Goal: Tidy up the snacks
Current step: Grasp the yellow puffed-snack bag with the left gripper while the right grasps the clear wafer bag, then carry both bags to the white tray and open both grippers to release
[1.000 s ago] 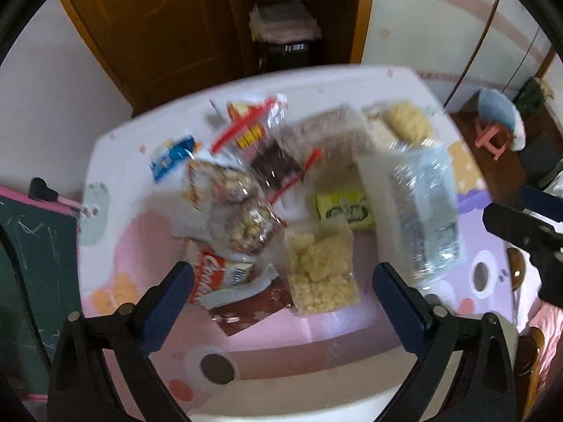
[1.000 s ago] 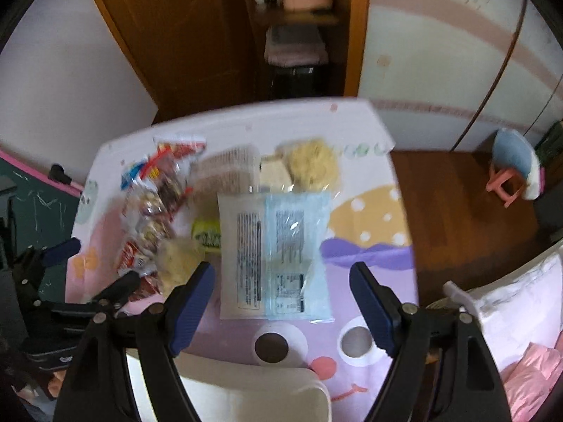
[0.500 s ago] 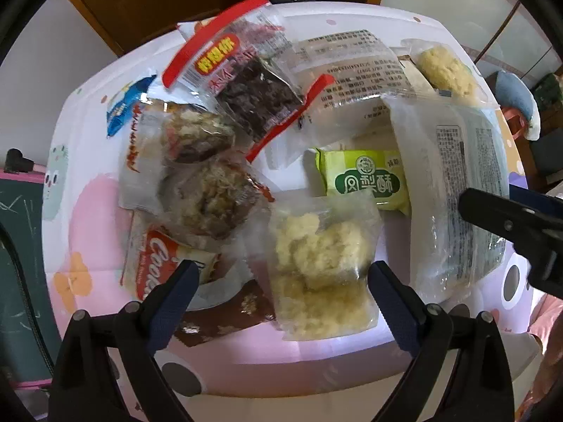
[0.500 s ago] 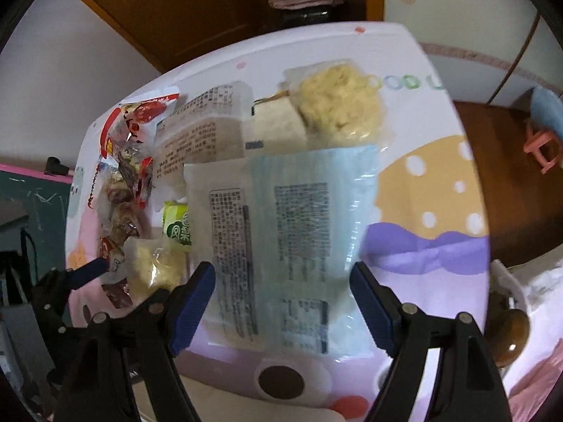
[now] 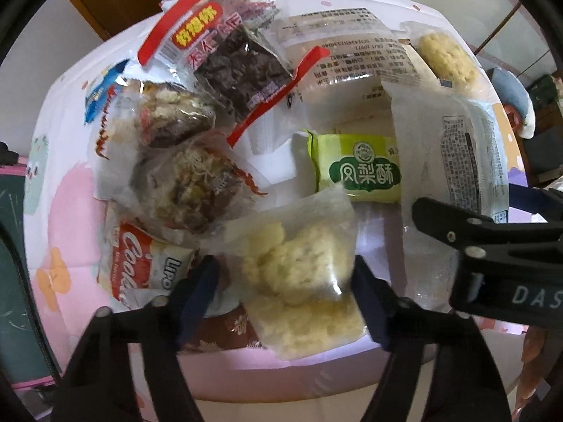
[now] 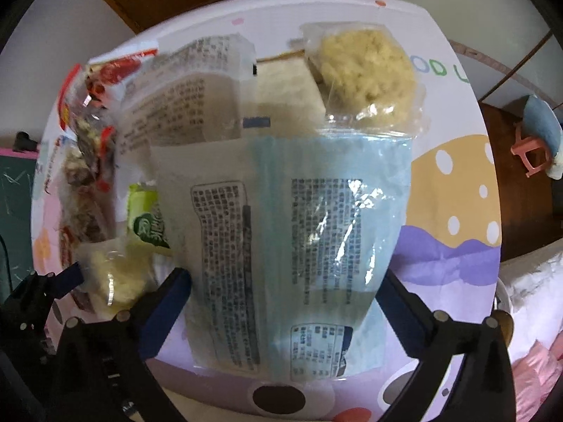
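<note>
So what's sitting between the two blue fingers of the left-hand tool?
A clear packet of pale yellow puffed snacks lies between the left gripper's open fingers, plain in the left wrist view.

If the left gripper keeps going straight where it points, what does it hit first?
Most likely the clear bag of pale yellow puffed snack, which already sits between the open fingers of the left gripper; whether they touch it yet is unclear.

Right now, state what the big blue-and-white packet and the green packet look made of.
Big blue-and-white packet: thin glossy plastic film; light streaks glare across its crinkled face, and its edges look translucent.
Green packet: opaque printed wrapper, duller in sheen, with a crimped, serrated end seal; probably plastic film, though a foil lining cannot be ruled out.
</note>
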Motion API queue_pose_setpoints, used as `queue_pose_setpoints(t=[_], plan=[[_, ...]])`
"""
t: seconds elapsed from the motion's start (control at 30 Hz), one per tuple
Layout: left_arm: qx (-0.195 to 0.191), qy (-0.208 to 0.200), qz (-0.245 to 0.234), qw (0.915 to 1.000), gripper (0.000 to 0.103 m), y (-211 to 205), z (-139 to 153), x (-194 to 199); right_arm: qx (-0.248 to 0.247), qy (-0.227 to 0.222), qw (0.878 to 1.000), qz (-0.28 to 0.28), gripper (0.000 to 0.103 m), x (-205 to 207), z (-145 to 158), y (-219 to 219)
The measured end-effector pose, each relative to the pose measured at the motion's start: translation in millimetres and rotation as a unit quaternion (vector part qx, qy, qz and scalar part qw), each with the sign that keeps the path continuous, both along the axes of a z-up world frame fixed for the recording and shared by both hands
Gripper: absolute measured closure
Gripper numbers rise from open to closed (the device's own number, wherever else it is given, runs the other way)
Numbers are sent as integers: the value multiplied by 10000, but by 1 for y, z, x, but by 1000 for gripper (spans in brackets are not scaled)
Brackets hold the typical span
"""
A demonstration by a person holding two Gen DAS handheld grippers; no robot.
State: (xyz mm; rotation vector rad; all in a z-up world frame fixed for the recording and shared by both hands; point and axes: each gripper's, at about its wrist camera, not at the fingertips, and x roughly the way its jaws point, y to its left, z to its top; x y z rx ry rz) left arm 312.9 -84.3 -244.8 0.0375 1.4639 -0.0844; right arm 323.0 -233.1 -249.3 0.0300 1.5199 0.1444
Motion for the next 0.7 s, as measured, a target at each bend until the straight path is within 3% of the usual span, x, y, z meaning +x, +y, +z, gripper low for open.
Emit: queue_pose_setpoints(t=[0.1,0.3,0.43,0.5,0.7], plan=[[38,-120,-49,9999,52,-4,0,-3,-47,28,10000,16,0,3,-4,5],[224,-583,-135,9980,56,-3,11,-15,44,-93,9999,-69,15,-1,2,12],[114,-903,-109,9958,56,1,33,-24,230,-251,9992,-223,22,-10,12,6],[95,-1064,-89,9942,56,2,48,-29,388,-374,9979,-373,31,-16,23,0],[32,-1523,-21,9883,56,10,105,-47,776,-1232,9877,-565,35,-44,76,-13]])
